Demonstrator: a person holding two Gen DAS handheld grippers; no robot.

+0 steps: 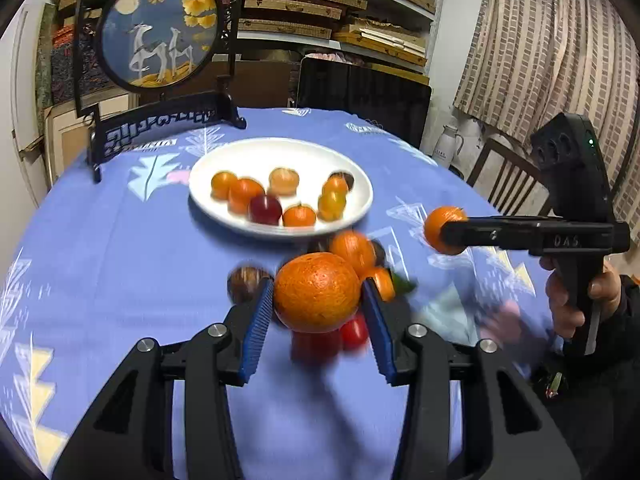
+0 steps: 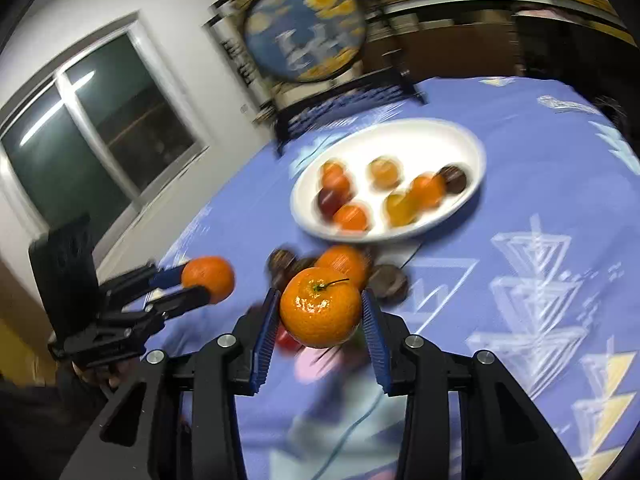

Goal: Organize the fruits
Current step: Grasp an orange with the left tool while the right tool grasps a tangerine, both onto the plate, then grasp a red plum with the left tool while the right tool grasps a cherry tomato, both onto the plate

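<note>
Home dining room: clothed table (image 1: 120, 240), curtain (image 1: 552, 40).

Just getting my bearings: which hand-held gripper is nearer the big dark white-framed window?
Left. The left hand-held gripper, clamping a round orange fruit, sits toward the window; the right hand-held gripper, clamping a stemmed mandarin, is farther from it.

Large orange (image 1: 316, 292), dull pebbled skin, clamped between blue pads, off the cloth; glossy stemmed mandarin (image 2: 320, 307), stem up, likewise pinched and lifted; white oval plate (image 1: 280, 152) beyond holds eight small fruits: orange ones, one dark red (image 1: 265, 209), one yellow (image 1: 332, 204), one dark brown at its far right; loose cluster (image 1: 354, 250) near the plate's front rim: orange, brown, red pieces, blurred.
</note>
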